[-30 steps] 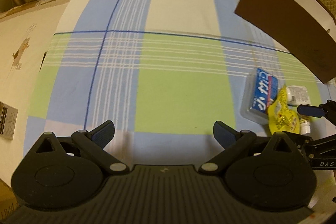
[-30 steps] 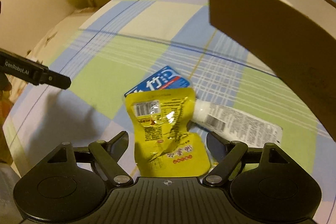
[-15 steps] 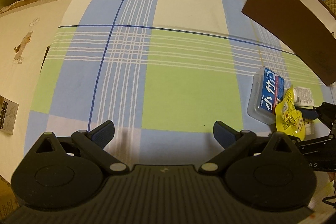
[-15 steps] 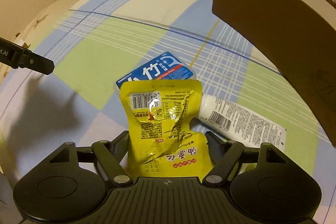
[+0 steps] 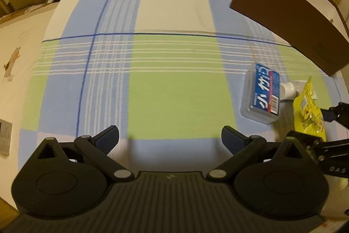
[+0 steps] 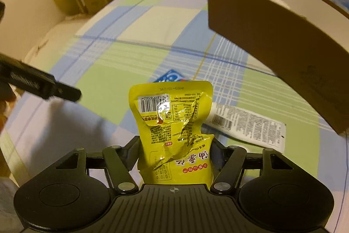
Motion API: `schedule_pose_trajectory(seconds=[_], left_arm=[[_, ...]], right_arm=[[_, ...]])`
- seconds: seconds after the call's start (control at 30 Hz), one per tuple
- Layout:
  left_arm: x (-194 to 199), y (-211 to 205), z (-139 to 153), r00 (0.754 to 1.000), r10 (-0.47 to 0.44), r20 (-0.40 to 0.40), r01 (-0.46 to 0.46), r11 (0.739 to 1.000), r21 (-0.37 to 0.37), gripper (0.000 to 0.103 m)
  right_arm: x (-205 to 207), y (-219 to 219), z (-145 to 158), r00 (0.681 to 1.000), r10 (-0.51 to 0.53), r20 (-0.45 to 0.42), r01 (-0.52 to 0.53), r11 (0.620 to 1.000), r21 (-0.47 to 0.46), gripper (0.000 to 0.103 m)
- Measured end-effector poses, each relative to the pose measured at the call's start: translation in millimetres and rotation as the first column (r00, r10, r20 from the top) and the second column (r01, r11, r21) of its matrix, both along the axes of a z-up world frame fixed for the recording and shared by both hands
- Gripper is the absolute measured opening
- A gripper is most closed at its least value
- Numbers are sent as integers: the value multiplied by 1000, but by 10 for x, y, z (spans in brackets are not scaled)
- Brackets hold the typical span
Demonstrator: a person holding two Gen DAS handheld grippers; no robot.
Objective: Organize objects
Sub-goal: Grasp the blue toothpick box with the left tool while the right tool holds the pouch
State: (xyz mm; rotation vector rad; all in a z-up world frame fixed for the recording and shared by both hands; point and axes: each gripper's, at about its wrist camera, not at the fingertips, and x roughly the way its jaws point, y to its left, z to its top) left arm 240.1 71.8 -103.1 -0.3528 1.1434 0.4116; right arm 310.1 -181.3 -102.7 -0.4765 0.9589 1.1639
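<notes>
From where I stand, everything is best placed against the brown cardboard box (image 6: 283, 40) at the far right of the checked bedcover (image 5: 174, 91).

Farthest left of the box, the left gripper (image 5: 170, 139) hovers over bare green and blue squares, its fingers spread wide with nothing between them. It looks like it is just waiting.

Nearer the box, a clear case with a blue label (image 5: 262, 95) lies flat on the cover. Just beside it, on the box side, a white tube (image 6: 246, 126) lies with its printed label up, close under the box's front wall.

Then the right gripper (image 6: 174, 152): its fingers are closed on the lower half of a crinkled yellow snack pouch (image 6: 172, 123), which stands up between them, barcode end pointing toward the box. In the left wrist view the pouch seems clear of the cover, though I cannot be sure its bottom edge is free.

The step in hand, I judge, is carrying the pouch into the box. To do it well, the grip should hold firm, since foil is slippery and creases. The pouch should rise enough to clear the front wall before crossing it, then go over the white interior and be let go low. The tube lies close under the likely path, so the lift should go up before it goes forward.
</notes>
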Motion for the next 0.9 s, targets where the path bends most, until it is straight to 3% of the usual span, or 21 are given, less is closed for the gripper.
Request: schedule_pose_trajectory(seconds=[0.23,0.53,0.9], left_arm=[[260,-289,-26,992,-123,24,123,992,-3,99],[697,-707,-89,952,-303,55,303,953,8,98],[1021,-888,-328,924,-383,18,382,924,25,89]], right_arm=[[119,-304,260,990,-135,-29,136,990,42,62],[290,-747,384,956,-290,-31,291,956,44,62],[413,-1153,394,922,-385,-41,387,922,33,62]])
